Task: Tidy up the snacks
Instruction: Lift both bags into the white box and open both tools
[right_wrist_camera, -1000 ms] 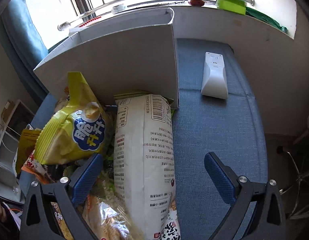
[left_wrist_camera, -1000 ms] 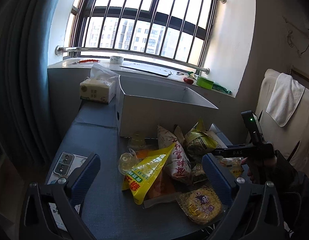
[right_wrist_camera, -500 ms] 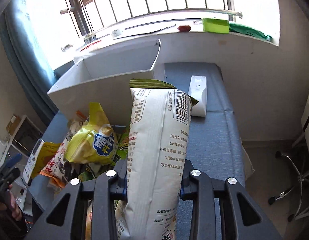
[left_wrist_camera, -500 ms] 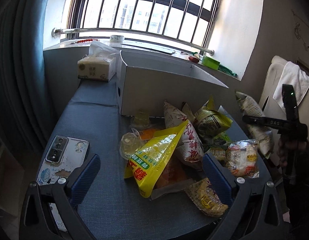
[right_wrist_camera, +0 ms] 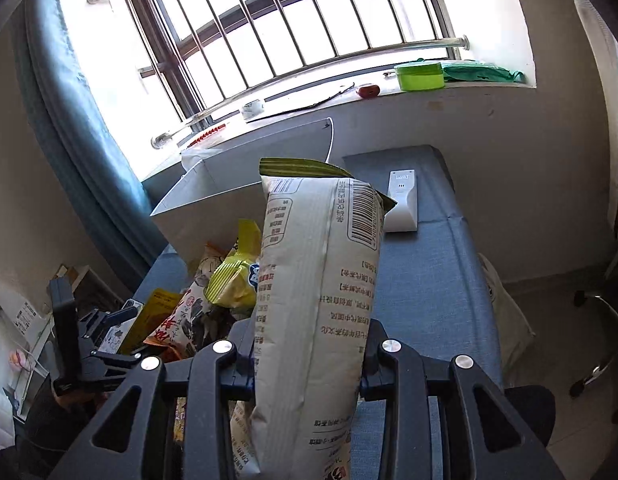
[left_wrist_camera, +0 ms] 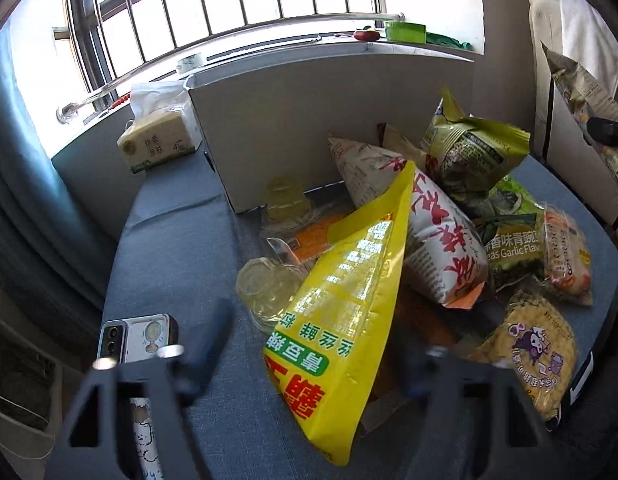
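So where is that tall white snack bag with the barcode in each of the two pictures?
Left wrist view: the white snack bag is at the far right edge, held up above the pile.
Right wrist view: it stands upright at centre, pinched between the right gripper fingers.
Shared landmark: the white box under the window.

You closed your right gripper (right_wrist_camera: 307, 364) on the tall white snack bag (right_wrist_camera: 317, 300) and lifted it off the pile; your left gripper (left_wrist_camera: 313, 364) apparently neared the yellow bag (left_wrist_camera: 345, 320).
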`<state>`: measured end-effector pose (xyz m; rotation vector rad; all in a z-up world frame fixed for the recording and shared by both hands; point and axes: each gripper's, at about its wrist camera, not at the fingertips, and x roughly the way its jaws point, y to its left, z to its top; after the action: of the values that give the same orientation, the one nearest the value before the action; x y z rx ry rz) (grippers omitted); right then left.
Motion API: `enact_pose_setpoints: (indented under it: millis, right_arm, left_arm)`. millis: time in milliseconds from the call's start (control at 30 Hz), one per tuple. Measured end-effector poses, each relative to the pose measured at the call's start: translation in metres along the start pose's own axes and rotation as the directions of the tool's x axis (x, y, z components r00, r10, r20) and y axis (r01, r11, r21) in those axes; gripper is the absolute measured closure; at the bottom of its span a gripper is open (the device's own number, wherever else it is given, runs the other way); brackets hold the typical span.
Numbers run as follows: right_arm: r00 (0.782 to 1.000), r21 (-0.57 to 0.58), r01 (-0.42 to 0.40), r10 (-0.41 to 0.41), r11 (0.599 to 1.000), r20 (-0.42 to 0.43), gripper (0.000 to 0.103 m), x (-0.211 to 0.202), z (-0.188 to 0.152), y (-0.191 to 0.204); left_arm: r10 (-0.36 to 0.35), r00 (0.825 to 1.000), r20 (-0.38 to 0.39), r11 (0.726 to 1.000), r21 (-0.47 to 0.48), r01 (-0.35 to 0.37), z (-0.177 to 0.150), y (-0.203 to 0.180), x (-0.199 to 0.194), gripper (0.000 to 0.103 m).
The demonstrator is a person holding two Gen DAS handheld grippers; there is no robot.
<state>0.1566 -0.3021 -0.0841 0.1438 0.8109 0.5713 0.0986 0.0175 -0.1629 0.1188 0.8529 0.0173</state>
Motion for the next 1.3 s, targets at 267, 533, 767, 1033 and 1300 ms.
enact_pose_setpoints:
  millis: [267, 533, 767, 1033, 1300]
  right_arm:
    - [0.999, -0.023, -0.033, 0.032, 0.999, -0.026, 0.066, 0.010, -0.006, 0.012]
    - [0.997, -0.063, -0.078, 0.079, 0.995, 0.008, 0.066, 0.024, 0.029, 0.036]
    - [0.996, -0.098, -0.082, 0.085, 0.992, 0.036, 0.066, 0.066, 0.122, 0.064]
    - [0.999, -0.114, -0.027, 0.023, 0.993, -0.034, 0.063, 0.147, 0.201, 0.093]
    - [0.995, -0.107, -0.050, 0.058, 0.993, 0.078, 0.000, 0.144, 0.218, 0.100]
  left_arm:
    - [-0.082, 0.991, 0.106, 0.991, -0.096, 0.092, -0.001, 0.019, -0.038, 0.063]
    - [-0.161, 0.938, 0.307, 0.963, -0.161, 0.218, 0.052, 0.039, -0.080, 0.063]
    - [-0.128, 0.943, 0.307, 0.953, -0.225, 0.202, 0.148, 0.057, -0.042, 0.063]
    - [-0.071, 0.970, 0.233, 0.942, -0.303, 0.142, 0.213, 0.085, 0.013, 0.055]
    - [-0.045, 0.981, 0.189, 0.937, -0.332, 0.107, 0.202, 0.105, 0.011, 0.000]
